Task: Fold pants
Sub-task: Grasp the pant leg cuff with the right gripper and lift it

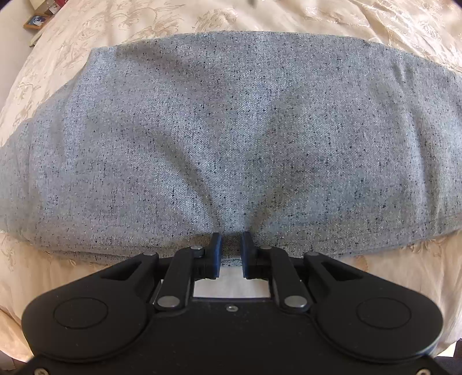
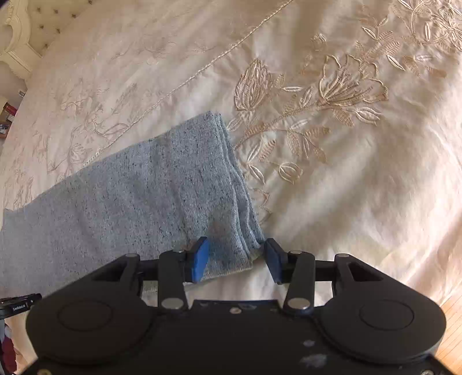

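Grey speckled pants (image 1: 231,129) lie folded lengthwise across a cream embroidered bedspread (image 1: 375,23). My left gripper (image 1: 232,248) is shut on their near edge, and creases fan out from the pinched cloth. In the right wrist view the pants (image 2: 130,196) run from the lower left to their layered leg ends at the middle. My right gripper (image 2: 236,259) stands open over the near corner of those ends. The cloth lies between its blue pads (image 2: 199,259), which do not press on it.
The bedspread (image 2: 346,202) stretches away on all sides of the pants. A tufted headboard (image 2: 34,23) shows at the far left and wooden floor (image 2: 453,317) at the lower right past the bed's edge. A small framed item (image 1: 36,21) lies beyond the bed.
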{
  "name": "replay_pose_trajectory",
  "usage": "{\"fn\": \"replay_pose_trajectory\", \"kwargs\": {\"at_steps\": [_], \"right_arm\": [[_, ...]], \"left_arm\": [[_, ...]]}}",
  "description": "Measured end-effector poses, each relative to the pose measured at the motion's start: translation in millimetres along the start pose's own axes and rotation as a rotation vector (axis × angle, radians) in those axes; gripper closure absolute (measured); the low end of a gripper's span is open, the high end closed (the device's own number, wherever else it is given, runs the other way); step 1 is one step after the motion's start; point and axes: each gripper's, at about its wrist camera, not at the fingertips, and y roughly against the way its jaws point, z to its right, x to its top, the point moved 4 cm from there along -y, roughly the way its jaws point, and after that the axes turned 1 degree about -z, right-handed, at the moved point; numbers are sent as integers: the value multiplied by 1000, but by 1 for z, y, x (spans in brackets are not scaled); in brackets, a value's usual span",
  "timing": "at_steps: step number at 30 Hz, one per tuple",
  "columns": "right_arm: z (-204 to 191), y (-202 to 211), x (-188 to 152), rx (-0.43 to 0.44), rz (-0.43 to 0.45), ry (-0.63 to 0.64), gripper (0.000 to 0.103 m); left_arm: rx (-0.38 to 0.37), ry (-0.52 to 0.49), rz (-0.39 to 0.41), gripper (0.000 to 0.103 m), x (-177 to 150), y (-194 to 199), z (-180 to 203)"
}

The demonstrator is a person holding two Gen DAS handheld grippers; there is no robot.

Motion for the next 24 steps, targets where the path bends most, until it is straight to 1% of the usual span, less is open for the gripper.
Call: {"fn": "replay_pose_trajectory", "kwargs": {"at_steps": [4, 7, 9, 11, 12, 13, 14, 17, 20, 22, 24], "right_arm": [[5, -10, 21, 20, 0, 25, 56], [8, -17, 39, 44, -19, 38, 56], [11, -21, 42, 62, -37, 47, 54], [14, -22, 41, 85, -51, 49, 55], [14, -21, 39, 88, -71, 58, 66], [13, -19, 37, 93, -86, 78, 80], [10, -13, 33, 93, -89, 94, 96], [-3, 11, 23, 64, -34, 151, 96], [-18, 38, 19, 50, 31, 176, 96], [-31, 53, 19, 60, 66, 186, 96], [-41, 64, 19, 65, 88, 208, 96]], "left_arm": [[20, -21, -13, 84, 7, 0, 6], [32, -33, -14, 85, 10, 1, 12], [37, -40, -10, 85, 11, 2, 15], [41, -51, -6, 85, 13, 6, 19], [43, -57, -7, 85, 13, 7, 21], [43, -58, -5, 85, 15, 10, 24], [34, -51, 2, 84, 18, 17, 25], [-43, -16, 65, 84, 33, 46, 35], [-114, -23, 142, 84, 60, 72, 58], [-142, -30, 176, 84, 80, 79, 75], [-186, -22, 184, 84, 103, 79, 91]]}}
